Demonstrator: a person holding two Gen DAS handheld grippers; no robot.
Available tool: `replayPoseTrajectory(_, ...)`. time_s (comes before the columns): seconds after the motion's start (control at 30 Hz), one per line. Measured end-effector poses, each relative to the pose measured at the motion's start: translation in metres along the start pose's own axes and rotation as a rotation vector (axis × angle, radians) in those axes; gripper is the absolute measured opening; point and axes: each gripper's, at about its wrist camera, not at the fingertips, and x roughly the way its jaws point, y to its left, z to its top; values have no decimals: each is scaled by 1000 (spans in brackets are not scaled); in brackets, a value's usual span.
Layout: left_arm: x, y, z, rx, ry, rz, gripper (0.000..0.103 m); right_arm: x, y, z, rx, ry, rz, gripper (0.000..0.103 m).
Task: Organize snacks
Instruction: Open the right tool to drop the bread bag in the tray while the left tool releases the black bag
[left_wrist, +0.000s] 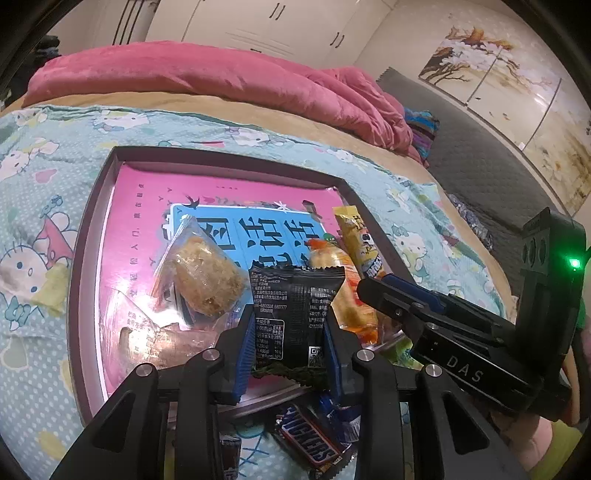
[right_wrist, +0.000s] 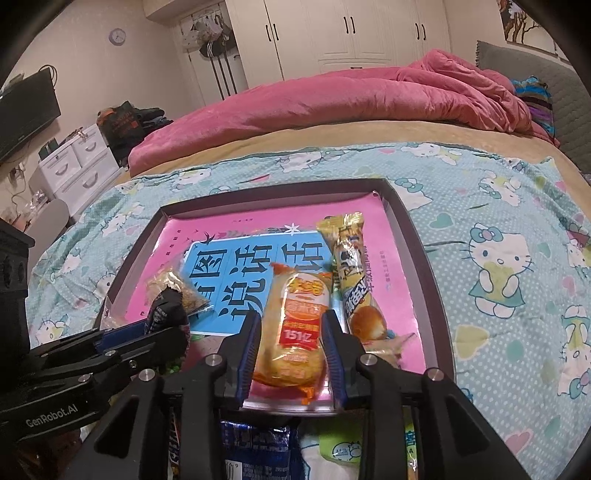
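Observation:
In the left wrist view my left gripper (left_wrist: 288, 354) is shut on a black snack packet (left_wrist: 295, 306), its blue pads pressing both sides just above the near edge of the tray (left_wrist: 229, 157). The tray has a dark rim and a pink and blue lining. In the right wrist view my right gripper (right_wrist: 291, 358) is shut on an orange snack packet (right_wrist: 295, 325) that lies lengthwise in the tray (right_wrist: 417, 236). The right gripper (left_wrist: 369, 291) comes in from the right beside the orange packet (left_wrist: 352, 314). At the left, the left gripper (right_wrist: 173, 332) holds the black packet (right_wrist: 168, 310).
Inside the tray lie a clear-wrapped golden cake (left_wrist: 207, 280), a long yellow packet (right_wrist: 354, 266) and a clear-wrapped snack (left_wrist: 155, 343). A Snickers bar (left_wrist: 310, 439), a blue packet (right_wrist: 255, 443) and a green milk packet (right_wrist: 343, 446) lie on the cartoon-cat sheet (right_wrist: 498, 258). A pink quilt (right_wrist: 332, 96) lies behind.

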Motion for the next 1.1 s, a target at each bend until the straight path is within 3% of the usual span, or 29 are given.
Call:
replayPoseTrajectory(0.2,-1,0,0,-10,2,-8,36,-7,0,-1,4,-11,2,34)
replayPoseTrajectory(0.33,-3,0,0,-14,-2,-16,44,-13,-2,0,7,-21,5,41)
replayPoseTrajectory(1.1,-24,5,9,-49,-26,-35,63,-31,-12,3,26,-47,0,42)
